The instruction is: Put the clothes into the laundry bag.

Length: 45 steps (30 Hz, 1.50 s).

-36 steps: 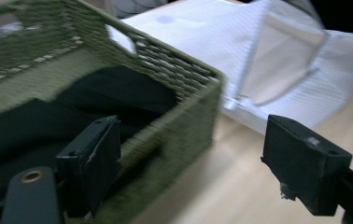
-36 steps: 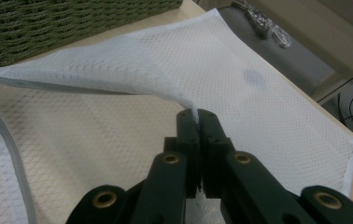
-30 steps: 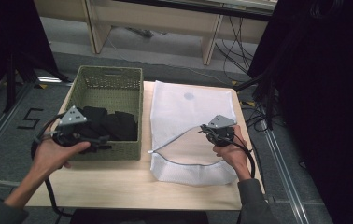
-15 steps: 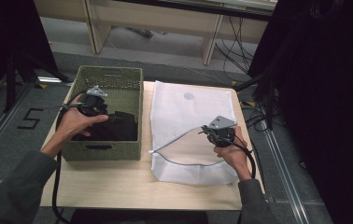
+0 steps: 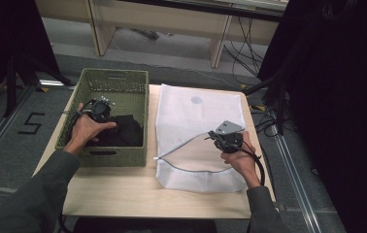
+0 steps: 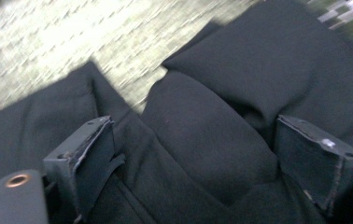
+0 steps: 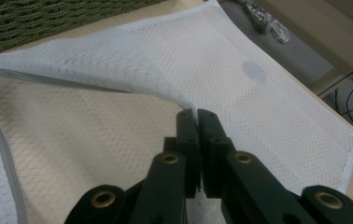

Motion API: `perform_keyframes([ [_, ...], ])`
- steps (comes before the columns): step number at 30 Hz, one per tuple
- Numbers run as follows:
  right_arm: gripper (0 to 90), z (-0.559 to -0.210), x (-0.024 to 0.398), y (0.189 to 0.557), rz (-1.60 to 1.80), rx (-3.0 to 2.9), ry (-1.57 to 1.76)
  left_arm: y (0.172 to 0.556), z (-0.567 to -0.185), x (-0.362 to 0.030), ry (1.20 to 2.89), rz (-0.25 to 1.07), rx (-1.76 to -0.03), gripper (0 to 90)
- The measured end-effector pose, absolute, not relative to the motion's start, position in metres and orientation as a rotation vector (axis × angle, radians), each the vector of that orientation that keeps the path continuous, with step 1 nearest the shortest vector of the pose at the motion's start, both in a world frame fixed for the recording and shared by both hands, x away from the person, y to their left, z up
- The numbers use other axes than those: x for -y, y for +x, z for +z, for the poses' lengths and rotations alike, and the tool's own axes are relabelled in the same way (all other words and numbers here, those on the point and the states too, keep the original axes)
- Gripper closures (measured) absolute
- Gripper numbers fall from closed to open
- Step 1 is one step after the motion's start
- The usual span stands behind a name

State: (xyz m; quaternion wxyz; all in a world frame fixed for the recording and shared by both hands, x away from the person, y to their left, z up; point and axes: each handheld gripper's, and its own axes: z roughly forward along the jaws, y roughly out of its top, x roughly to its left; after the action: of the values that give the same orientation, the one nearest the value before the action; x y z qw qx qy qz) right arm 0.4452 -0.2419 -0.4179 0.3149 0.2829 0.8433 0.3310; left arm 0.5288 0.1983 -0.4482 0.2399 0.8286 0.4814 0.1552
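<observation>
High view shows your right gripper clamped on the upper lip of the white mesh laundry bag, holding its mouth open at the table's right. Your left gripper, jaws just widened, straddles a fold of the black garment in the green basket, pads not yet pressing; blur hides what garment it is.

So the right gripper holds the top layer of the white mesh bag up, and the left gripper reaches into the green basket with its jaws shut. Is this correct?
Not quite: the left gripper has its jaws open, standing wide around a fold of the black clothes, as the left gripper view shows. The rest holds: the right gripper pinches the white mesh bag up, and the left reaches into the green basket.
</observation>
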Motion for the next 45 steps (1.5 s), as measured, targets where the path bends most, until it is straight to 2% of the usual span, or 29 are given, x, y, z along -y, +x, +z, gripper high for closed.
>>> perform_keyframes([
  [4, 89.1, -0.418, 0.242, 0.446, 0.873, -2.220, 0.755, 0.531, -0.455, -0.206, 2.193, 0.338, -1.376, 7.8],
  [9, 89.1, -0.418, 0.242, 0.447, 0.873, -2.232, 0.742, 0.534, -0.466, -0.203, 2.227, 0.275, -1.392, 0.0],
  [19, 88.9, -0.419, 0.242, 0.447, 0.868, -2.228, 0.752, 0.533, -0.473, -0.195, 2.264, 0.250, -1.346, 0.0],
  [28, 88.5, -0.420, 0.241, 0.449, 0.861, -2.240, 0.758, 0.535, -0.479, -0.181, 2.327, 0.152, -1.270, 0.0],
  [32, 88.4, -0.421, 0.240, 0.449, 0.865, -2.234, 0.747, 0.536, -0.483, -0.178, 2.299, 0.082, -1.312, 0.0],
  [33, 88.3, -0.421, 0.240, 0.449, 0.865, -2.231, 0.755, 0.537, -0.483, -0.180, 2.290, 0.048, -1.310, 1.7],
  [34, 88.2, -0.420, 0.240, 0.450, 0.863, -2.235, 0.754, 0.539, -0.482, -0.184, 2.304, 0.021, -1.259, 12.0],
  [35, 88.2, -0.420, 0.240, 0.450, 0.863, -2.235, 0.754, 0.539, -0.482, -0.184, 2.304, 0.021, -1.259, 16.3],
  [38, 88.2, -0.420, 0.239, 0.449, 0.874, -2.231, 0.754, 0.537, -0.479, -0.186, 2.274, -0.008, -1.272, 38.1],
  [40, 88.3, -0.420, 0.239, 0.450, 0.874, -2.226, 0.755, 0.537, -0.479, -0.186, 2.272, -0.022, -1.268, 49.3],
  [41, 88.3, -0.420, 0.239, 0.450, 0.874, -2.226, 0.755, 0.537, -0.478, -0.186, 2.282, -0.022, -1.243, 49.3],
  [42, 88.6, -0.419, 0.240, 0.449, 0.868, -2.231, 0.759, 0.537, -0.475, -0.185, 2.293, -0.002, -1.224, 57.8],
  [45, 89.1, -0.419, 0.241, 0.450, 0.876, -2.235, 0.745, 0.536, -0.473, -0.186, 2.289, 0.018, -1.210, 66.8],
])
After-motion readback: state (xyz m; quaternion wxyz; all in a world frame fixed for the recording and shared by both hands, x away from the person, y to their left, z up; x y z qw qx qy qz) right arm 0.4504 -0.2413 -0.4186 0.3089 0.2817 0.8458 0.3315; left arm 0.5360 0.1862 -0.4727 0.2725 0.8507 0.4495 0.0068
